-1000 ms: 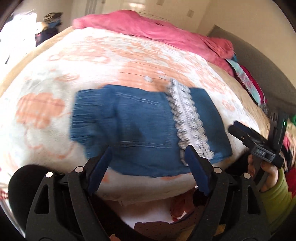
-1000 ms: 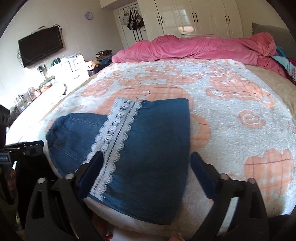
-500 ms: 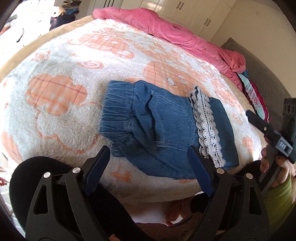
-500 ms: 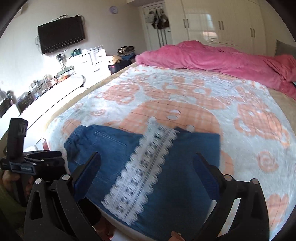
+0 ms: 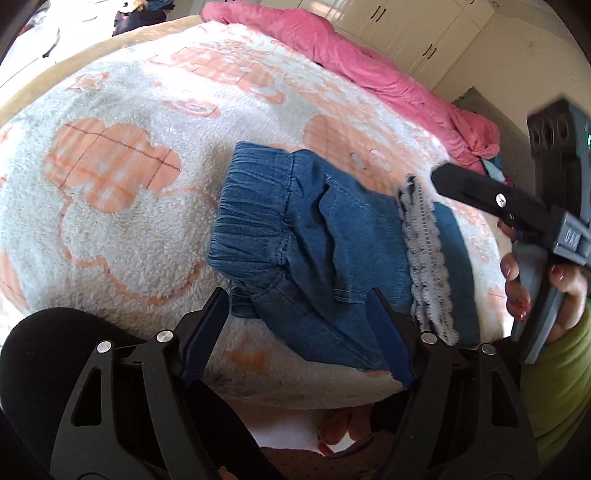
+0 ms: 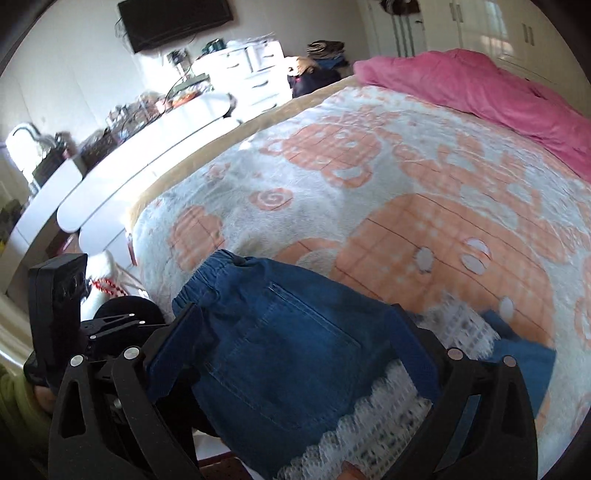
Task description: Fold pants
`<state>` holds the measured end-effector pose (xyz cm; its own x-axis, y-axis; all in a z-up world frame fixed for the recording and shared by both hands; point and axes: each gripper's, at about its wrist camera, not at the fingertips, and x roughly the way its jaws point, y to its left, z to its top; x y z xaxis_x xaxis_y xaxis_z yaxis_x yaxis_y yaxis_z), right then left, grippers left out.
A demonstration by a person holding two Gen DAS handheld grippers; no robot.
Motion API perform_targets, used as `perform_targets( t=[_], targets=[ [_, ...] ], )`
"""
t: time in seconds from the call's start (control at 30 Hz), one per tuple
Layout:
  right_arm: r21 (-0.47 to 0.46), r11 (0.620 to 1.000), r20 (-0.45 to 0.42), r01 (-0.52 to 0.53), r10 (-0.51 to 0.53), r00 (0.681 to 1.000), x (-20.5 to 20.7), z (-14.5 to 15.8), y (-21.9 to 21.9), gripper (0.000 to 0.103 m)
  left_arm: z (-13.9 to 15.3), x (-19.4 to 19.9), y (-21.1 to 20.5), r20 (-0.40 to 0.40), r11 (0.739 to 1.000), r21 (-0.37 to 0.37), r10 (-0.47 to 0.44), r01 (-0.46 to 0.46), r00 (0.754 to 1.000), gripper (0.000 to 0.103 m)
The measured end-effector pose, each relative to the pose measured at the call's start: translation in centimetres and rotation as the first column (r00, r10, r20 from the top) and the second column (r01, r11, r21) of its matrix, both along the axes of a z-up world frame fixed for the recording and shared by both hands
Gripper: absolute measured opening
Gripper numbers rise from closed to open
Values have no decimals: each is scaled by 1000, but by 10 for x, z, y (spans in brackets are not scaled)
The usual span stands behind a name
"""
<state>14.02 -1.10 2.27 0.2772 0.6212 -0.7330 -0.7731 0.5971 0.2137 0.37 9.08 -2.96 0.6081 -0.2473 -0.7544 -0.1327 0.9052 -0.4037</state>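
Observation:
Folded blue denim pants [image 5: 325, 254] with a white lace band [image 5: 424, 258] lie near the front edge of the bed, elastic waistband to the left. My left gripper [image 5: 303, 325] hovers over the pants' near edge; its jaws are closing, the pads not pressing on cloth. The right gripper [image 5: 480, 192] shows at the right in the left wrist view, held by a hand. In the right wrist view the right gripper [image 6: 295, 350] stands open over the pants [image 6: 280, 350], back pocket between the fingers, lace [image 6: 369, 417] at the lower right.
A fleecy white and orange blanket [image 5: 118, 206] covers the bed. A pink quilt [image 6: 480, 85] is bunched at the far end. White drawers and a cluttered counter [image 6: 155, 125] run along the left wall under a wall television [image 6: 173, 18]. A green sleeve [image 5: 554, 369] is at right.
The right gripper swung left, from over the lace and leg end to over the waistband and pocket. The left gripper shifted slightly left and its jaws narrowed a little. The pants lie unmoved.

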Motion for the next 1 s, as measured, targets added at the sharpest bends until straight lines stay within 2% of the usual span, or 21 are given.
perform_targets(
  t=[0.27, 0.37, 0.47, 0.6, 0.63, 0.67, 0.7, 0.73, 0.77, 0.87, 1.0],
  targets=[
    [-87, 987, -61, -135, 130, 990, 14, -19, 61, 98, -15, 13, -1, -19, 999, -37, 3, -4, 1000, 69],
    [-134, 976, -110, -172, 158, 981, 23, -34, 81, 98, -17, 14, 1, -4, 999, -50, 19, -19, 1000, 64],
    [-153, 970, -146, -191, 169, 975, 29, -46, 93, 98, -18, 15, 2, 1, 998, -52, 23, -23, 1000, 63],
    [-163, 950, -188, -267, 235, 954, 25, -60, 113, 98, -19, 19, 0, 6, 998, -55, 21, -20, 1000, 63],
    [-170, 947, -185, -274, 242, 952, 23, -62, 116, 94, -18, 21, 0, 8, 998, -57, 20, -20, 1000, 63],
    [-174, 944, -178, -280, 250, 952, 21, -68, 120, 83, -19, 23, 0, 8, 998, -55, 20, -20, 1000, 64],
    [-170, 943, -182, -288, 257, 949, 20, -73, 121, 79, -19, 23, -1, 6, 998, -55, 17, -17, 1000, 66],
    [-165, 944, -177, -287, 258, 950, 20, -74, 120, 69, -19, 24, -2, 5, 999, -53, 12, -12, 1000, 67],
    [-142, 945, -181, -295, 269, 946, 19, -75, 118, 54, -19, 25, -3, 5, 999, -47, 11, -11, 1000, 68],
    [-70, 957, -230, -281, 258, 938, 22, -67, 105, 44, -20, 26, -2, 10, 999, -51, 8, -7, 1000, 73],
    [22, 966, -223, -258, 256, 941, 24, -45, 78, 35, -16, 25, -4, 35, 998, -68, 2, 0, 999, 78]
  ],
)
